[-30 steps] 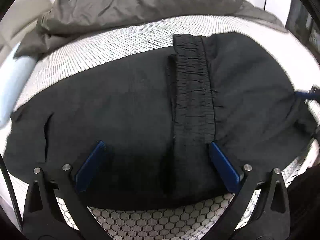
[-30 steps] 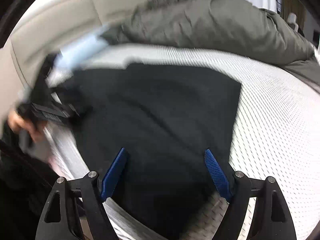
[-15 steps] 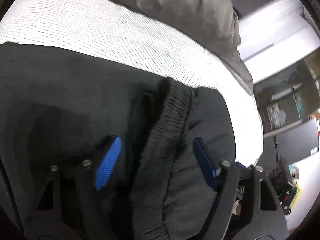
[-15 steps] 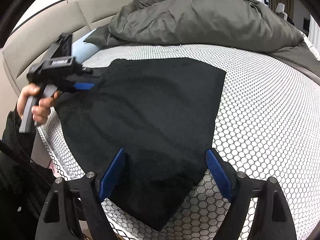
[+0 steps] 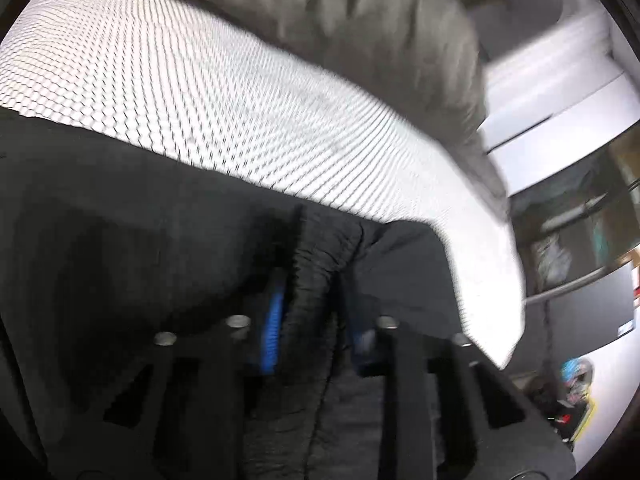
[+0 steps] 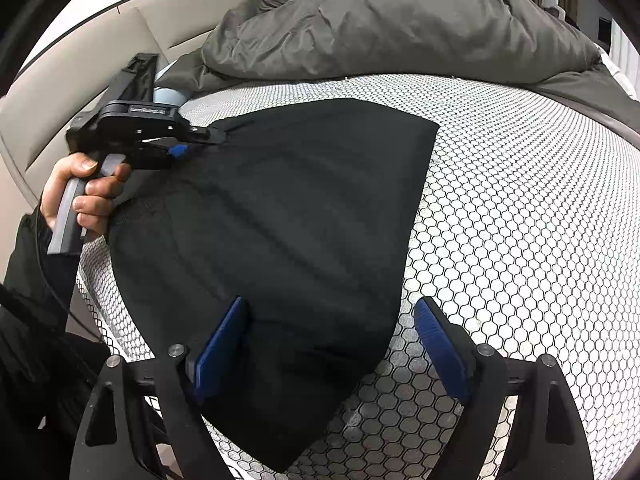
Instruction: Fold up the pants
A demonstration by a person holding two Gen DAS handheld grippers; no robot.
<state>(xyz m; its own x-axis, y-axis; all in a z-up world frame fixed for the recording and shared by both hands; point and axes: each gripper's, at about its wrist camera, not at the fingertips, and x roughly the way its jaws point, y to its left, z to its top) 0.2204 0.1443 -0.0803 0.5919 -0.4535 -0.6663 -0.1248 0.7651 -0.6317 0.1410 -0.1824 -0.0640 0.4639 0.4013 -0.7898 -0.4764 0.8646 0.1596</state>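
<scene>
- Between the left gripper's [image 5: 312,320] fingers [image 5: 274,332], the gathered waistband [image 5: 316,272] of the pants [image 6: 280,216] is pinched tight; this view is blurred.
- Over the pants' near corner, the right gripper [image 6: 332,344] hovers with its fingers [image 6: 218,344] spread wide and nothing between them; one finger is above the cloth, the other above bare mattress.
- Outward from there, the pants lie flat and dark on the honeycomb-patterned bed [image 6: 500,220], already folded into a compact wedge.
- At the far left, a hand [image 6: 80,192] squeezes the left gripper's handle at the waistband end.
- Behind the pants, a grey duvet [image 6: 400,28] is bunched up, apart from them.
- My judgement: at least one fold is done; a further fold, likely carrying the waistband across, and some smoothing are left.
</scene>
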